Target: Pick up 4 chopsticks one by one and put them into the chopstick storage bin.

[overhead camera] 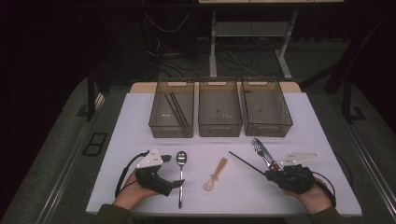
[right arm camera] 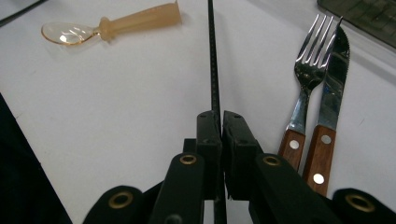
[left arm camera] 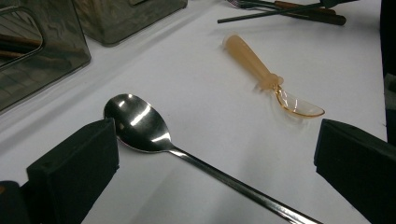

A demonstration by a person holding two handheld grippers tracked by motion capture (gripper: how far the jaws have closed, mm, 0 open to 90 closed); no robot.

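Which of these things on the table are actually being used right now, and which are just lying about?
In use:
- chopstick, clamped in the right gripper
- steel spoon, between the open jaws of the left gripper, not gripped
- left bin, already holding two chopsticks

Lying about:
- amber spoon
- fork
- knife
- middle bin
- right bin

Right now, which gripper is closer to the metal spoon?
Left. The left gripper sits right beside the metal spoon, its open jaws at the handle. The right gripper is far across the table, shut on a black chopstick.
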